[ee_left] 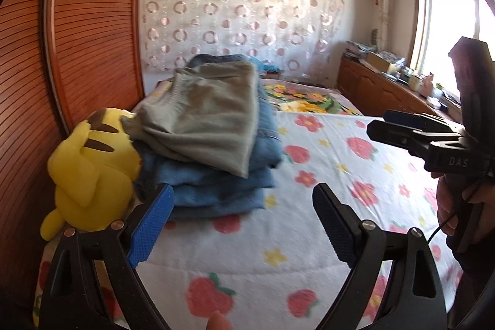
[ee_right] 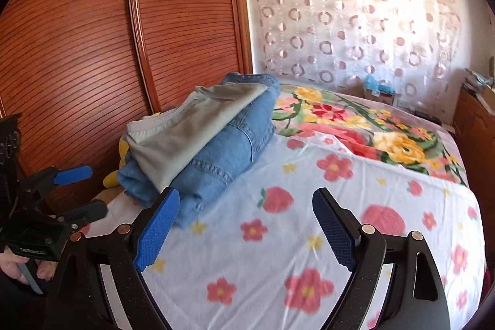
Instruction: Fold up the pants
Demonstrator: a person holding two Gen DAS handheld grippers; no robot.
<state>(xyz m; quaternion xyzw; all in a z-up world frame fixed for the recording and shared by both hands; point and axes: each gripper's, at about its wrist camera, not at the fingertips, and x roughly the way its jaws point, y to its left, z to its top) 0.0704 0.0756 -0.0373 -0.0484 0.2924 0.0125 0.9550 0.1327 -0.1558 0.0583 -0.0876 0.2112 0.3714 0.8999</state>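
Observation:
Folded grey pants (ee_left: 204, 116) lie on top of a stack of folded blue jeans (ee_left: 216, 184) at the left side of the bed. My left gripper (ee_left: 244, 194) is open and empty, just in front of the stack's near edge. My right gripper (ee_left: 382, 122) hangs to the right of the stack, apart from it. In the right wrist view the grey pants (ee_right: 185, 132) top the jeans (ee_right: 222, 163). There my right gripper (ee_right: 247, 194) stands open with nothing between its fingers, its left finger close to the jeans. The left gripper (ee_right: 92, 190) shows open at the far left.
A yellow plush toy (ee_left: 92, 169) leans against the stack beside the wooden wardrobe doors (ee_left: 92, 36). The flowered sheet (ee_left: 309, 237) covers the near bed, with a floral blanket (ee_right: 355, 126) behind. A cluttered low cabinet (ee_left: 371, 85) runs under the window at right.

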